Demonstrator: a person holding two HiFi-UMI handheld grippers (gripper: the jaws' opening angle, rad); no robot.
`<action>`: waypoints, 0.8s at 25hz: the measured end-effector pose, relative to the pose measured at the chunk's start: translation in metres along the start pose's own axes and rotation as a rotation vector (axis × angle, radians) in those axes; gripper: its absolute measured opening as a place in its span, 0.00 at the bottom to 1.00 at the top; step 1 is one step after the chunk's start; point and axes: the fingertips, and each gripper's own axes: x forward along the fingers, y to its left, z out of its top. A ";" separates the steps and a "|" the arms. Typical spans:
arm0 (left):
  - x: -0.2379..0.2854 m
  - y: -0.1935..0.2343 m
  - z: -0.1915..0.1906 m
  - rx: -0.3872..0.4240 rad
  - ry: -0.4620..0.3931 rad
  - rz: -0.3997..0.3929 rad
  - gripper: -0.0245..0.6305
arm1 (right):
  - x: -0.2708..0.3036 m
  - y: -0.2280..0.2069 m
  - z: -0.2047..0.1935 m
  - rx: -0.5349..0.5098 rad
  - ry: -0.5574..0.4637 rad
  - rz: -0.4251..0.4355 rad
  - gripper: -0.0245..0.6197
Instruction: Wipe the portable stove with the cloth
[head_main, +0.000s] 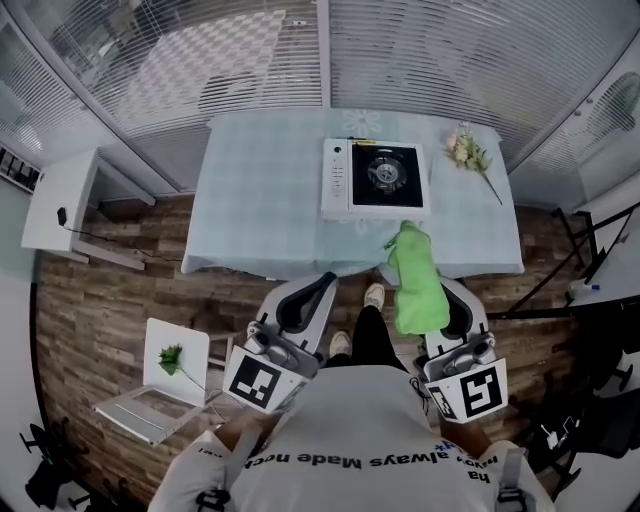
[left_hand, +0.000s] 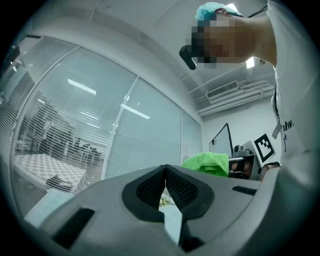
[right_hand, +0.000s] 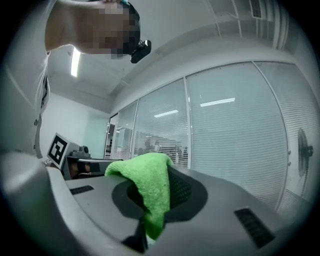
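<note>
The white portable stove (head_main: 373, 179) with its black burner sits on the table (head_main: 260, 200) at the far middle right. My right gripper (head_main: 408, 262) is shut on the green cloth (head_main: 415, 278), which drapes over its jaws near the table's front edge, short of the stove. In the right gripper view the cloth (right_hand: 150, 187) is pinched between the closed jaws and points up at the windows. My left gripper (head_main: 330, 283) is held low in front of the table, shut with nothing in it. Its view shows the pads (left_hand: 150, 187) pressed together and the cloth (left_hand: 207, 163) beyond.
A sprig of artificial flowers (head_main: 470, 157) lies on the table right of the stove. A white side table (head_main: 60, 200) stands at the left. A laptop with a green plant (head_main: 165, 385) on it rests on the wooden floor. Glass walls with blinds close off the far side.
</note>
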 end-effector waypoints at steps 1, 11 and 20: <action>0.003 0.003 0.000 0.003 0.002 0.001 0.06 | 0.005 -0.002 -0.001 -0.002 0.000 0.002 0.08; 0.068 0.046 -0.009 0.009 -0.021 0.013 0.06 | 0.056 -0.059 -0.005 -0.006 -0.003 0.000 0.08; 0.166 0.072 -0.004 0.031 -0.029 0.027 0.06 | 0.105 -0.147 -0.004 0.004 -0.023 0.017 0.08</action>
